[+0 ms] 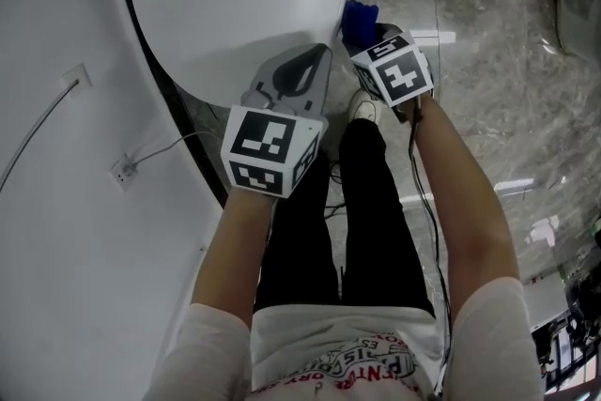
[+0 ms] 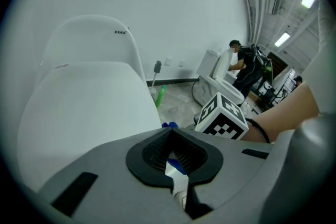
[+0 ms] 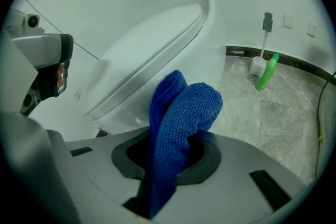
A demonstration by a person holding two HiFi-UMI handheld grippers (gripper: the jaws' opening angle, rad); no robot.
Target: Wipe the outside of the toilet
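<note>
Right gripper (image 3: 173,150) is clamped hard on a folded blue cloth (image 3: 181,115), and the cloth bulges up out of the jaws in two thick rolls. The toilet (image 3: 152,44) sits just ahead and to the left of that gripper, lid down, its white bowl curving away beneath the seat edge; the cloth is close to the bowl's side, though whether it touches cannot be made out. Over on the other side, the left gripper (image 2: 170,134) has its jaws brought together at the tips with nothing between them, and the closed lid fills the space ahead and to its left. From above, the left gripper's nose sits right at the front edge of the lid, with the right gripper just beside it on the right, the blue cloth poking forward past its marker cube (image 1: 394,69). Off to the right gripper's far right, a green bottle (image 3: 266,77) leans by a toilet brush (image 3: 261,63) against the wall, both standing on the grey marbled floor (image 3: 286,118). The person's dark trouser legs (image 1: 362,221) are below both grippers.
</note>
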